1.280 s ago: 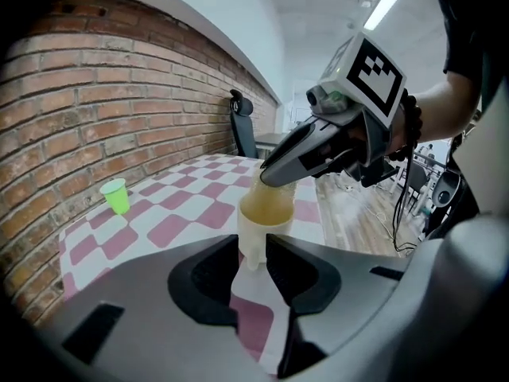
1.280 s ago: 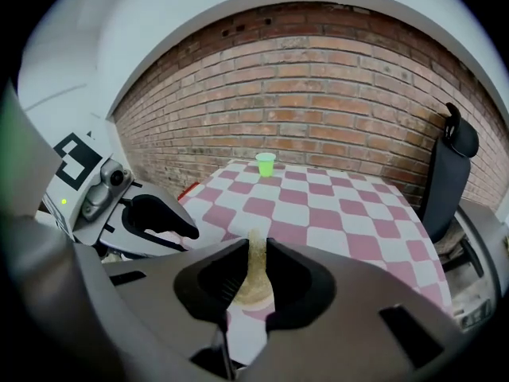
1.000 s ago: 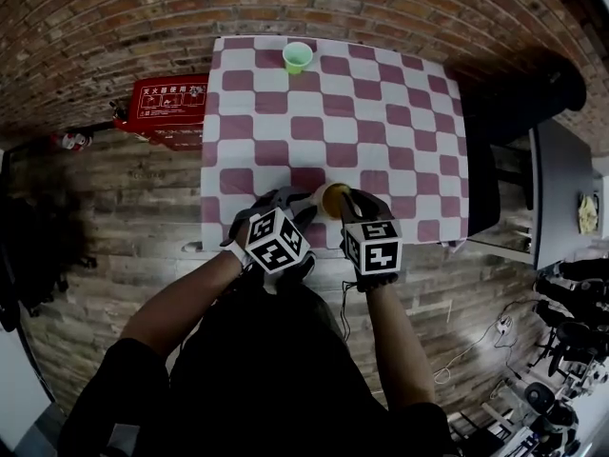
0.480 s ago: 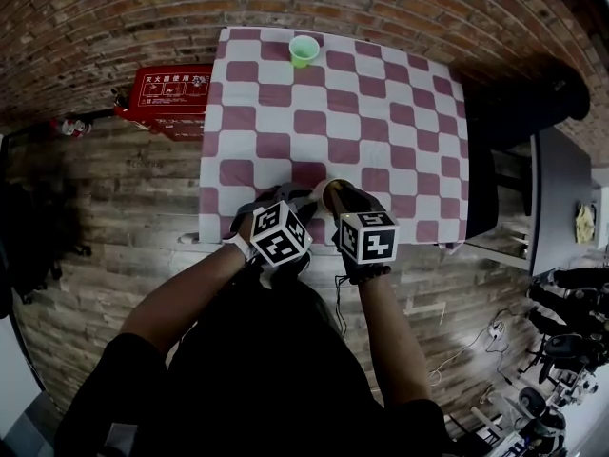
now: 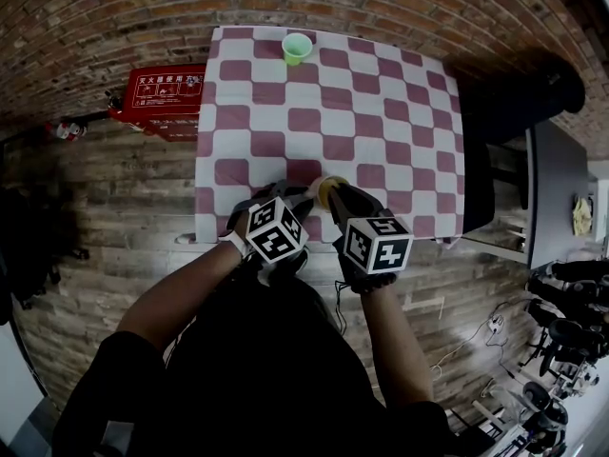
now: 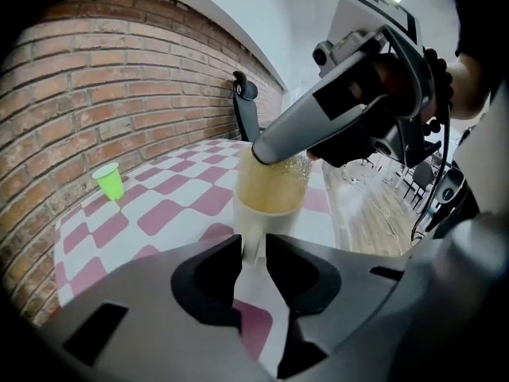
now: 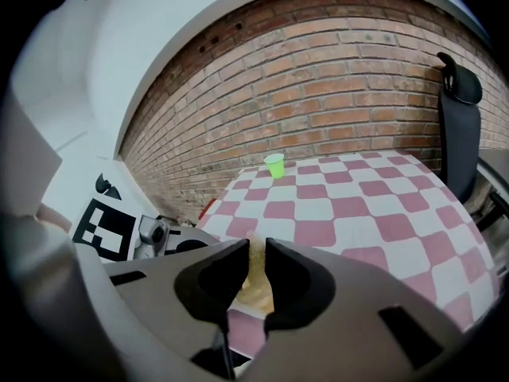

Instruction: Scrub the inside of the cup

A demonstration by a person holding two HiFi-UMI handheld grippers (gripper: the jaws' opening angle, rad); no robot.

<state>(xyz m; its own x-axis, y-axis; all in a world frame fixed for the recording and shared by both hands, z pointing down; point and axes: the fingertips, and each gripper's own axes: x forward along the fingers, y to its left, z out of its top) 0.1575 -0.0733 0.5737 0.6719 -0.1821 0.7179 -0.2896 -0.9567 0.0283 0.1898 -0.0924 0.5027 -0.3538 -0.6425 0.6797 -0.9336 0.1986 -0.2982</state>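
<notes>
1. left gripper pinching the lower white part of the cup; cup upright near the front edge of the checkered tablecloth.
2. right gripper clamped on a yellowish pad, probably a sponge, tip in the cup mouth.
3. green cup at far edge, well apart.

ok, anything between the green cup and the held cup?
Nothing: only bare checkered cloth from green cup to held cup, clear in the head view.
</notes>
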